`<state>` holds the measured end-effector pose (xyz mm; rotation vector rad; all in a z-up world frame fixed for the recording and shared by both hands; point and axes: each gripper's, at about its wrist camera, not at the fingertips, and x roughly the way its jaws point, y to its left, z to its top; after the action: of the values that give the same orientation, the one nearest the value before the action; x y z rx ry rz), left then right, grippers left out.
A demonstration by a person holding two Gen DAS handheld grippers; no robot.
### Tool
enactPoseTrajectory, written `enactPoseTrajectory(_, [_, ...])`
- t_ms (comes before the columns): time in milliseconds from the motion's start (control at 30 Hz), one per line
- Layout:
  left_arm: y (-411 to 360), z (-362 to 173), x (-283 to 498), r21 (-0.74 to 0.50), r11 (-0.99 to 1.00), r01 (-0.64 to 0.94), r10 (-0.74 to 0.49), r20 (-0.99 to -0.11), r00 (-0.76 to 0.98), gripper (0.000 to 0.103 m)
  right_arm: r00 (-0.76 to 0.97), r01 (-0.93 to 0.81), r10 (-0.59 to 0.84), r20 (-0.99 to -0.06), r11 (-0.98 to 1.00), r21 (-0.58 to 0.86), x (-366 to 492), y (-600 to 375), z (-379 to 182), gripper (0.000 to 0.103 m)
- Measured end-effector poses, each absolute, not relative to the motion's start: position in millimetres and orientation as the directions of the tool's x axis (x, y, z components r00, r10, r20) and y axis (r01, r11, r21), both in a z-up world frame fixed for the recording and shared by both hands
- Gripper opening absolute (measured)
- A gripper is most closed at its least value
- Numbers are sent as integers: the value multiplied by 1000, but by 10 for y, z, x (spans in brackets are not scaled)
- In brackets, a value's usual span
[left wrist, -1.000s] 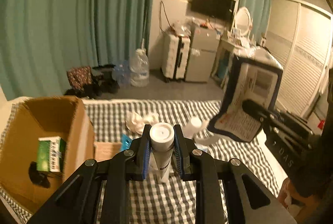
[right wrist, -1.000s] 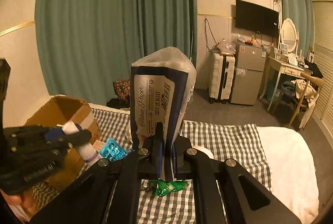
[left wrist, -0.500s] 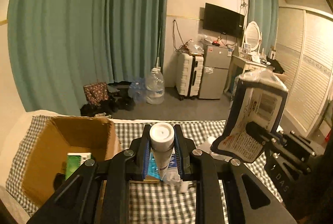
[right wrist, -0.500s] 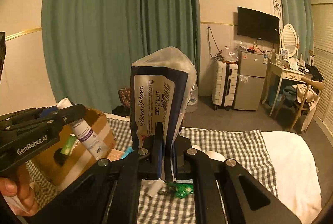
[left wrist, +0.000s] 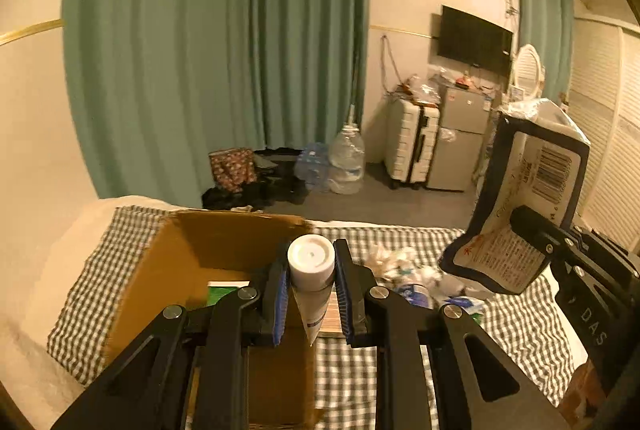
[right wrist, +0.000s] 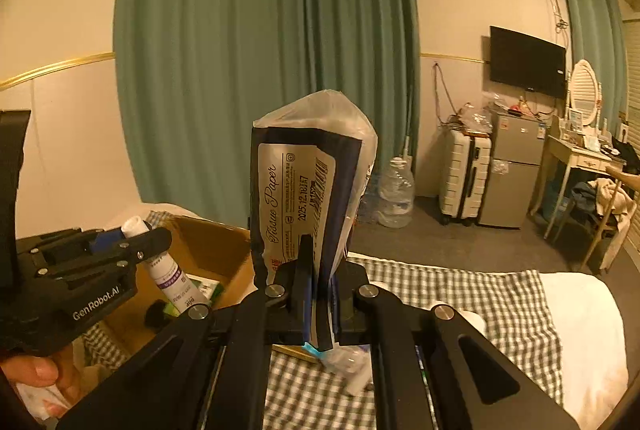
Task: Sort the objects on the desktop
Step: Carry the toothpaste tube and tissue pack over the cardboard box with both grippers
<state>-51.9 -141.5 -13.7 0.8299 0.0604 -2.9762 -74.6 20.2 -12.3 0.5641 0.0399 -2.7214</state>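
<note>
Two claws, each clamped on one item. Left claw (left wrist: 311,296) – blue pads pressed on one white tube (left wrist: 311,270), cap toward the camera, held above the open cardboard box (left wrist: 192,250); in the right wrist view the tube (right wrist: 170,274) shows a purple label band, its print too small to read, and the claw body reads "GenRobot.AI". Right claw (right wrist: 318,304) – shut tight on the bottom edge of one tissue pack (right wrist: 308,190), upright, dark blue with a white panel reading "Tissue Paper", a date "2025.12.18" and a barcode; from the left wrist view the same pack (left wrist: 528,206) hangs over the bed beside the box, and the claw arm shows "DAS". One box, sitting on the checked cloth (left wrist: 400,370) on the bed, with one green carton (left wrist: 222,292) inside plus a dark item I cannot identify. A loose pile of white crumpled bits (left wrist: 404,266) and small packets lies on the cloth right of the box, count unclear. One thumb (right wrist: 38,370) visible at the left claw's handle.
</note>
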Motion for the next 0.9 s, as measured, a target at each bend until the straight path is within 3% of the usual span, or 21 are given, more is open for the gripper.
enactPoseTrajectory(467, [-2125,-234,-425,10,-979,202,-177,-526,-832,21,-803,458,-441,-400,-887,57,-819,-574,-157,6])
enactPoseTrajectory(900, [-2682,-694,-669,-25,-957,290,-206,-646,-735,21,-730,528,-495,-471,-846,71,-1104,-1209,-530,6])
